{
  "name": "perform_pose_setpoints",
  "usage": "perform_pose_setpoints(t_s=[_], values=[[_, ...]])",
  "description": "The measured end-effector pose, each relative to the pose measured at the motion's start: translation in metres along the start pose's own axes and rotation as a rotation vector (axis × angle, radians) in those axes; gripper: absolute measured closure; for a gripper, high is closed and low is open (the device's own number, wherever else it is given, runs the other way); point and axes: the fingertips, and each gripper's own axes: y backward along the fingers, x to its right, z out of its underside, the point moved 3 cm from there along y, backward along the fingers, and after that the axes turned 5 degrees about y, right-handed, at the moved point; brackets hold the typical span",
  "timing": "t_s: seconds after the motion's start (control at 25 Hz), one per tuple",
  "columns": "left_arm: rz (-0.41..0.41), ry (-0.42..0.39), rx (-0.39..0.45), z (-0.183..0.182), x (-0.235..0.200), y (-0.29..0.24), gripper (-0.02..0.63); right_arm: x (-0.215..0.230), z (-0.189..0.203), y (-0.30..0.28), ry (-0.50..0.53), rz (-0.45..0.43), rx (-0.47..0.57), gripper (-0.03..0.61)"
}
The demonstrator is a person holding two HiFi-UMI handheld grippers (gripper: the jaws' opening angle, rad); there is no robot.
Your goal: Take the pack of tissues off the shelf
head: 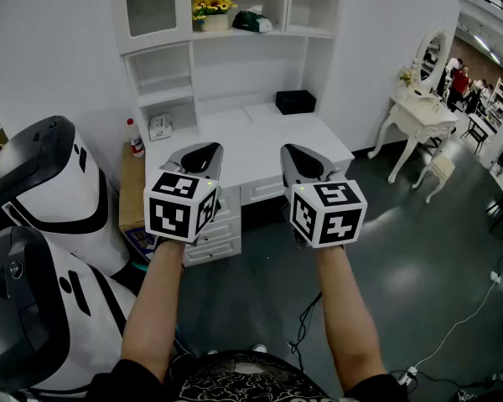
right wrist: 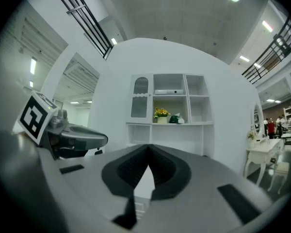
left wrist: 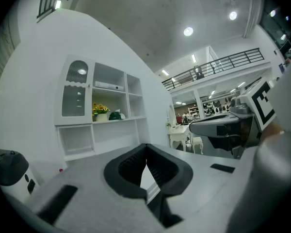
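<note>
Progress, none yet: the pack of tissues (head: 252, 21) sits on the shelf (head: 235, 33) of the white hutch, just beside a pot of yellow flowers (head: 212, 11), well apart from both tools. Left gripper (head: 199, 153), jaws pressed together, nothing between them; right gripper (head: 300, 159) the same, closed and empty. Everything is left to do: reach, grip, lift off. The pack looks soft and dark green, with a white tuft on top; the shelf is smooth painted white, the jaw pads dark and ribbed.

A flower pot (head: 211, 21) and the pack of tissues (head: 253, 21) are carried side by side by the white shelf (head: 235, 33); a black box (head: 295, 101) is set on the desk (head: 243, 145) below.
</note>
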Motion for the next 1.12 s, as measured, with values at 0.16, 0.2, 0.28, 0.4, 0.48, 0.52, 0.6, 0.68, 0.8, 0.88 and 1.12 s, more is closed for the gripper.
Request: perform_pose_setpoints(t_s=[0.16,0.2,0.28,0.4,0.48,0.52,0.6,0.68,0.8,0.88,1.12], values=[[-0.008,-0.002,-0.008,0.004,0.013,-0.010,0.609,0.011,0.006,0.003,0.001,-0.013,0.001,0.574],[-0.011,0.000,-0.010,0.004,0.014,-0.012,0.609,0.013,0.007,0.003,0.002,-0.019,0.002,0.574],[-0.017,0.005,-0.012,0.004,0.017,-0.016,0.609,0.017,0.008,0.001,0.003,-0.030,0.006,0.574],[-0.023,0.001,-0.015,0.004,0.021,-0.023,0.609,0.023,0.010,-0.002,-0.001,-0.042,0.013,0.567],[-0.029,-0.001,-0.016,0.004,0.022,-0.027,0.609,0.027,0.012,-0.006,-0.002,-0.051,0.014,0.554],[-0.032,-0.001,-0.017,0.005,0.022,-0.030,0.610,0.029,0.013,-0.008,-0.002,-0.053,0.015,0.554],[-0.037,0.001,-0.018,0.005,0.020,-0.036,0.609,0.033,0.015,-0.014,-0.002,-0.056,0.014,0.548],[-0.042,0.002,-0.019,0.006,0.017,-0.043,0.609,0.037,0.018,-0.020,-0.003,-0.061,0.012,0.543],[-0.045,-0.002,-0.019,0.006,0.013,-0.057,0.609,0.044,0.022,-0.032,0.006,-0.062,0.014,0.535],[-0.046,-0.004,-0.019,0.007,0.008,-0.067,0.609,0.049,0.023,-0.042,0.009,-0.066,0.015,0.525],[-0.042,-0.004,-0.017,0.007,-0.017,-0.109,0.609,0.068,0.027,-0.085,0.017,-0.075,0.010,0.486]])
